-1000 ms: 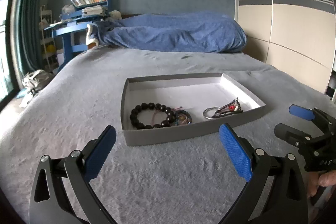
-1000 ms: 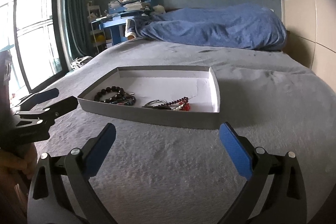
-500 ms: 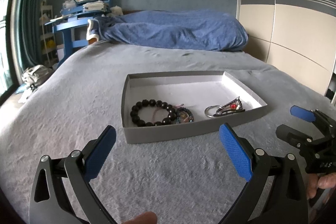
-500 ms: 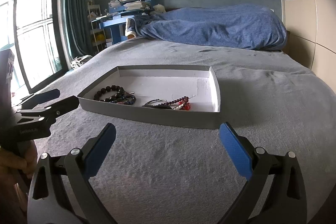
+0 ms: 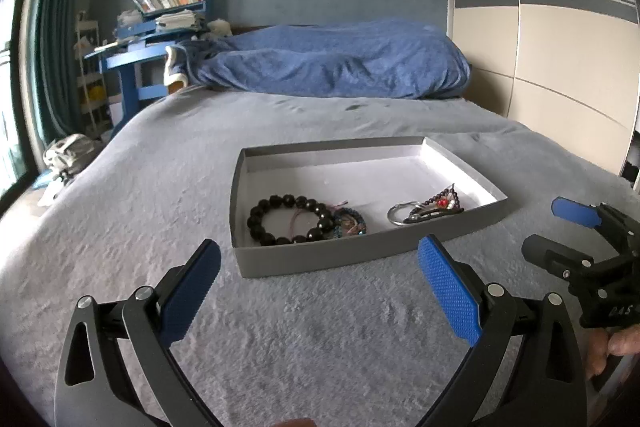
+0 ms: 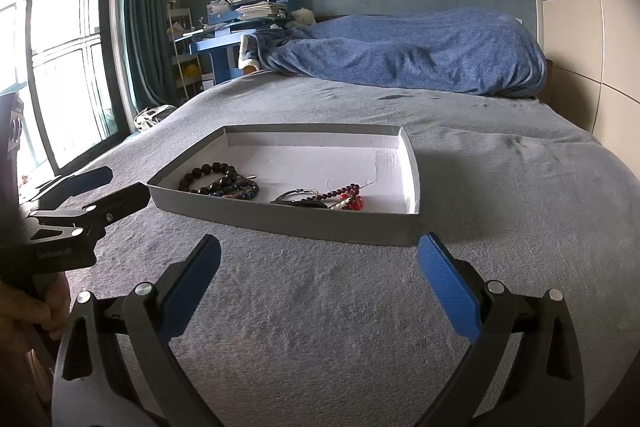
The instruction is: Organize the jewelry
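A shallow grey tray point(image 5: 320, 259) with a white floor lies on the grey bed cover; it also shows in the right wrist view point(image 6: 280, 223). In it lie a black bead bracelet point(image 5: 290, 219), a small dark blue beaded bracelet point(image 5: 350, 223), and a silver ring with a dark red bead strand point(image 5: 426, 209). The same pieces show in the right wrist view: the black bracelet point(image 6: 208, 177) and the red bead strand point(image 6: 344, 197). My left gripper point(image 5: 320, 291) is open and empty, just short of the tray's near wall. My right gripper point(image 6: 320, 287) is open and empty, also in front of the tray.
A rumpled blue blanket point(image 5: 332, 59) lies across the far end of the bed. A blue desk with books point(image 5: 160, 27) stands at the back left. A cream wardrobe wall point(image 5: 560, 67) runs along the right. A window point(image 6: 60, 67) is at the left.
Both grippers have tilted or lifted slightly, so the tray sits a little lower in both views. Both stay open and empty. The jewelry has not moved.
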The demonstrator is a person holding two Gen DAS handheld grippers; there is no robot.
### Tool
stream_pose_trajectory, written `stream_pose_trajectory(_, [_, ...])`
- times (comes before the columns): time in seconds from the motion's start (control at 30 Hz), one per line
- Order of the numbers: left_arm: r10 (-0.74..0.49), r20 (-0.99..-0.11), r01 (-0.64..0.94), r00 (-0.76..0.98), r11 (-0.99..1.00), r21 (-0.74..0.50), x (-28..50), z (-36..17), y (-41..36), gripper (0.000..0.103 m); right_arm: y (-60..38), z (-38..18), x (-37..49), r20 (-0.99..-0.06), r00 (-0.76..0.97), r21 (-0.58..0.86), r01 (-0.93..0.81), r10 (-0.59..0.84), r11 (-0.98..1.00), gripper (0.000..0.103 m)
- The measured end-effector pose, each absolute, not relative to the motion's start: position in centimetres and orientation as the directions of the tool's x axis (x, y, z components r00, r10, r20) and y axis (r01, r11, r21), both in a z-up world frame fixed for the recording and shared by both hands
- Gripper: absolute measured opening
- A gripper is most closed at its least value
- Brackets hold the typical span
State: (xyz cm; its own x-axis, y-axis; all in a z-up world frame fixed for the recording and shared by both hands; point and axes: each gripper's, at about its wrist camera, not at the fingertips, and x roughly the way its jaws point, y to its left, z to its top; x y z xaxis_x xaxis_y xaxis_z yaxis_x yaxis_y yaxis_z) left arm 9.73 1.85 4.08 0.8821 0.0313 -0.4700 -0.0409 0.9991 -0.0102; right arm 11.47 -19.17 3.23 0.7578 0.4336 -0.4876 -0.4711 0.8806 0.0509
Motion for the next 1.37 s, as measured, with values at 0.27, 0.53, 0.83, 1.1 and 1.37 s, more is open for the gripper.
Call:
stream_pose_trajectory(0.27, [0.029,-0.472,-0.040,0.881,0.999,-0.012,9.75,4.03,1.80,0.098,-19.20,3.21,11.56,-0.488,0.757,0.051,-0.471,0.434,0.881,0.098])
stream_pose_trajectory(0.53, [0.029,-0.473,-0.040,0.881,0.999,-0.013,9.77,4.03,1.80,0.098,-19.20,3.23,11.57,-0.488,0.757,0.051,-0.471,0.434,0.881,0.098])
stream_pose_trajectory(0.83, [0.029,-0.473,-0.039,0.881,0.999,-0.012,9.77,4.05,1.79,0.098,-19.18,3.24,11.57,-0.489,0.757,0.052,-0.471,0.433,0.881,0.098])
stream_pose_trajectory(1.1, [0.029,-0.476,-0.039,0.879,0.999,-0.012,9.84,3.93,1.71,0.098,-19.18,3.25,11.58,-0.489,0.757,0.052,-0.471,0.434,0.881,0.098])
stream_pose_trajectory(1.37, [0.028,-0.478,-0.039,0.878,0.999,-0.012,9.98,3.80,1.68,0.098,-19.18,3.26,11.58,-0.489,0.757,0.051,-0.471,0.433,0.881,0.098])
